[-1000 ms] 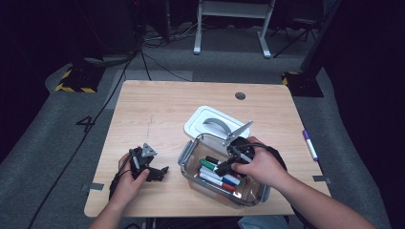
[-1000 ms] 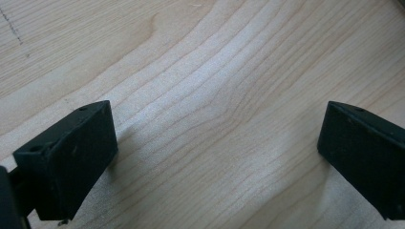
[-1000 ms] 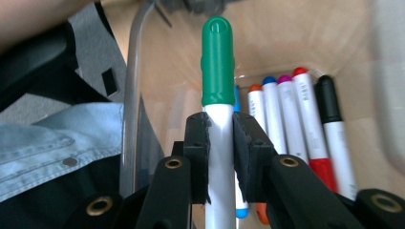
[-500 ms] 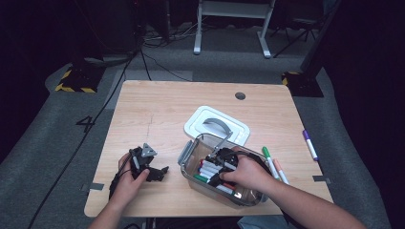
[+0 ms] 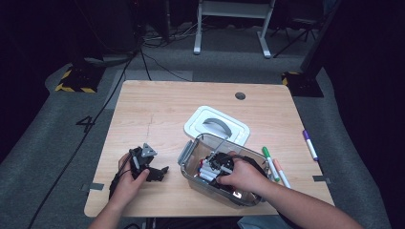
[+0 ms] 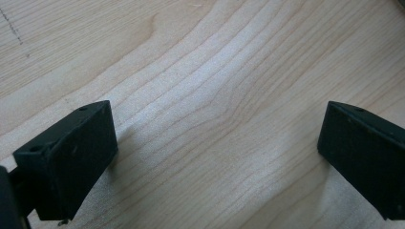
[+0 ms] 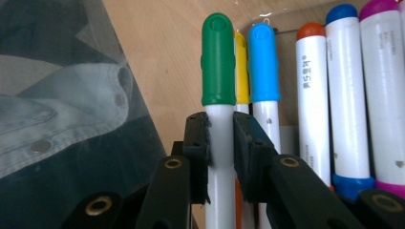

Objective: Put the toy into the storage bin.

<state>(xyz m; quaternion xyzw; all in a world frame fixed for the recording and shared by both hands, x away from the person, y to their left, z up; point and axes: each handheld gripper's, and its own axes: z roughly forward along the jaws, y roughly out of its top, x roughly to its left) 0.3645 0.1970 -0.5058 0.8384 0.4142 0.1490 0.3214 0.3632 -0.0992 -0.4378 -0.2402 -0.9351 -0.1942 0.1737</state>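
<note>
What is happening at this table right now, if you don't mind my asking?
A person works with two handheld grippers. The right gripper is down in the clear bin, jaws shut on a green-capped marker beside other markers. The left gripper rests open over bare table. The bin's white lid lies behind it.

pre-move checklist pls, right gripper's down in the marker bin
1. Right gripper jaws shut on the green marker, gripping its white barrel just below the cap: ok.
2. Marker straight between the jaws, not skewed: ok.
3. Neighbours free of the jaws: cannot tell; the yellow marker sits right behind the green one, the blue marker close beside.
4. Left gripper open over bare table, holding nothing: ok.
5. Lid off the bin, lying beside it: ok.
6. Space outside the bin: two markers already lie to its right; ok.
</note>
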